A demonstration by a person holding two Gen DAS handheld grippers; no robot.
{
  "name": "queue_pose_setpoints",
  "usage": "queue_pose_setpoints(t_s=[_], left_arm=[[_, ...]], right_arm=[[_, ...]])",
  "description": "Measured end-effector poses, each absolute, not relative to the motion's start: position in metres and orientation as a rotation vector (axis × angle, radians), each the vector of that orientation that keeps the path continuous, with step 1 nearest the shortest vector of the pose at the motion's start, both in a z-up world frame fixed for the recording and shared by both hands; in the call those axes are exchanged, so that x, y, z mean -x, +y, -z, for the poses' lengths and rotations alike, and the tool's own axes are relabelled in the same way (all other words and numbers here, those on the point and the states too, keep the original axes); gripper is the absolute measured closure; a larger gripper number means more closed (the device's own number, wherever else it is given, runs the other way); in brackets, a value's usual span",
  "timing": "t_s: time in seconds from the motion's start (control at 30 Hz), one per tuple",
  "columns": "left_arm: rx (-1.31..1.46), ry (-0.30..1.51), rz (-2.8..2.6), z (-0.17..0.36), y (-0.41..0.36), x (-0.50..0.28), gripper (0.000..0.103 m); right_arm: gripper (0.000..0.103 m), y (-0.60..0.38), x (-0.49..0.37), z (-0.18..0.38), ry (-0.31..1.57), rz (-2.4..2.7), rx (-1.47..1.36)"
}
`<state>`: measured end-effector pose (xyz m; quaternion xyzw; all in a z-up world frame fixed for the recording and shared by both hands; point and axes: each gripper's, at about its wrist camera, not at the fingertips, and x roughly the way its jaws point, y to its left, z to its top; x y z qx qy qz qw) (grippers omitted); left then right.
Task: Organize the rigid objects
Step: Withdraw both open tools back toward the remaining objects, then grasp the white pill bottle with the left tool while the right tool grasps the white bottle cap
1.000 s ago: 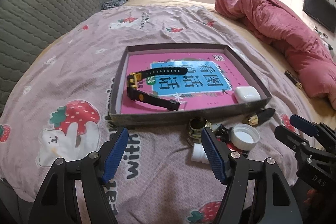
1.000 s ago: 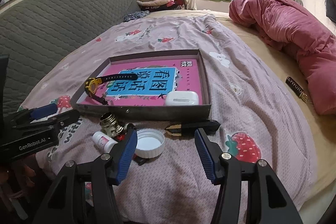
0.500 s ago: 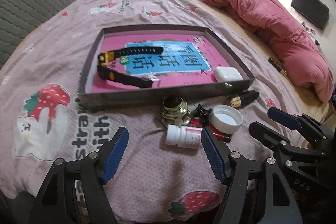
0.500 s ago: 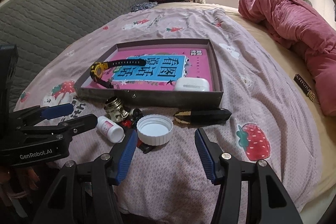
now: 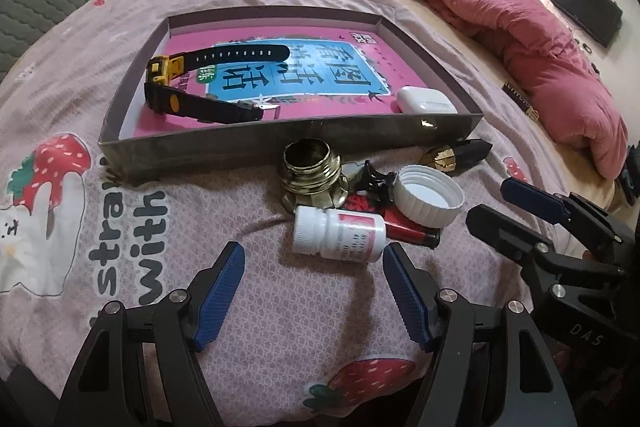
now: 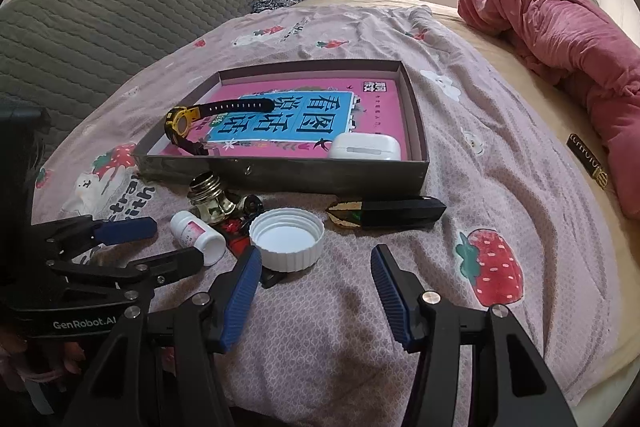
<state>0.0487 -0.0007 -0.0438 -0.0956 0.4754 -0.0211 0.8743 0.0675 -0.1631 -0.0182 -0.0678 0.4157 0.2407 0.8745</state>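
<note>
Both claws stand wide and empty: the left gripper just short of a white pill bottle lying on its side, the right gripper near a white cap. Crowding the bottle are a brass fitting, a red tube and a black case, all outside the tray holding a watch and an earbud case. The right gripper's body reads "DAS"; the left's reads "GenRobot.AI".

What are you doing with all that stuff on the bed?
A person is tidying small things into the shallow box using two hand-held tools. A watch and a white earbud case already lie inside. Both the left tool and right tool hover open and empty above the pile in front: a pill bottle, white cap, brass fitting and black piece.
</note>
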Motion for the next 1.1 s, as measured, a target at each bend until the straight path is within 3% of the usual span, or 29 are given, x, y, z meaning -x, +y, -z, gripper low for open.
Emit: queue_pose_setpoints(t_s=[1.1], left_arm=[[0.289,0.987,0.031,0.059,0.013,-0.065,0.03]], right_arm=[[0.047,-0.137,-0.105,0.052,0.907,-0.6,0.117]])
